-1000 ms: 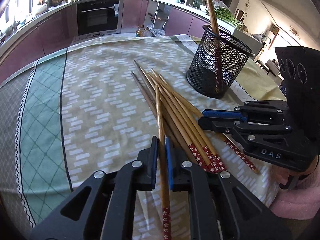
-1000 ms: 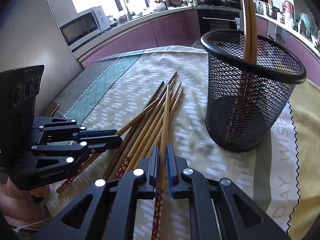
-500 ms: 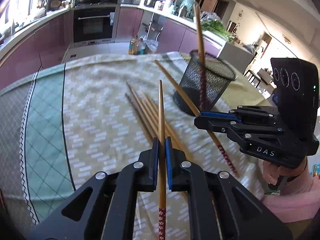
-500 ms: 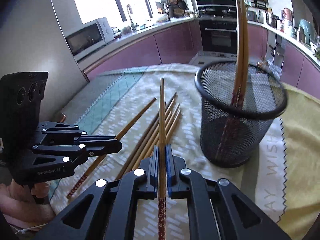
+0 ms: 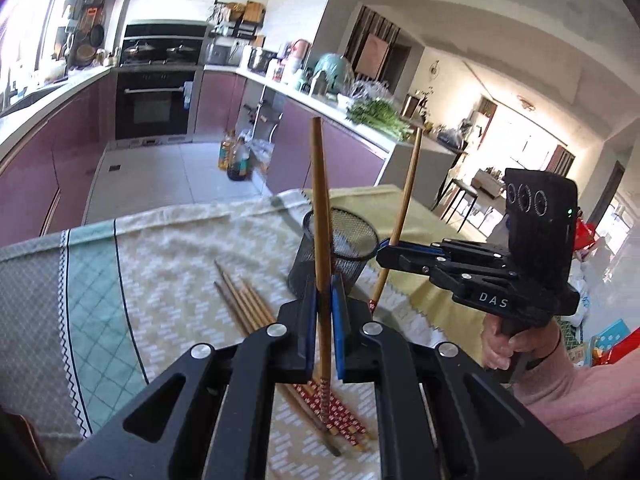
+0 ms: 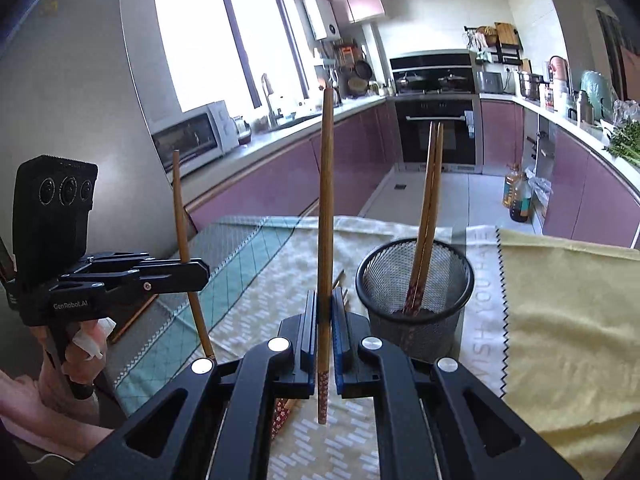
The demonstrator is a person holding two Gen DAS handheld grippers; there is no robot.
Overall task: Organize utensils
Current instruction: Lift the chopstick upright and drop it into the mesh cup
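Blue-padded jaws of the left gripper are clamped on a brown wooden chopstick at frame centre. The right gripper likewise pinches another wooden chopstick, left of the black mesh cup holding two. Loose chopsticks lie on the patterned tablecloth.

Both tools are raised above the desk, side by side. The left tool is clamped on a chopstick; the right tool pinches another chopstick.
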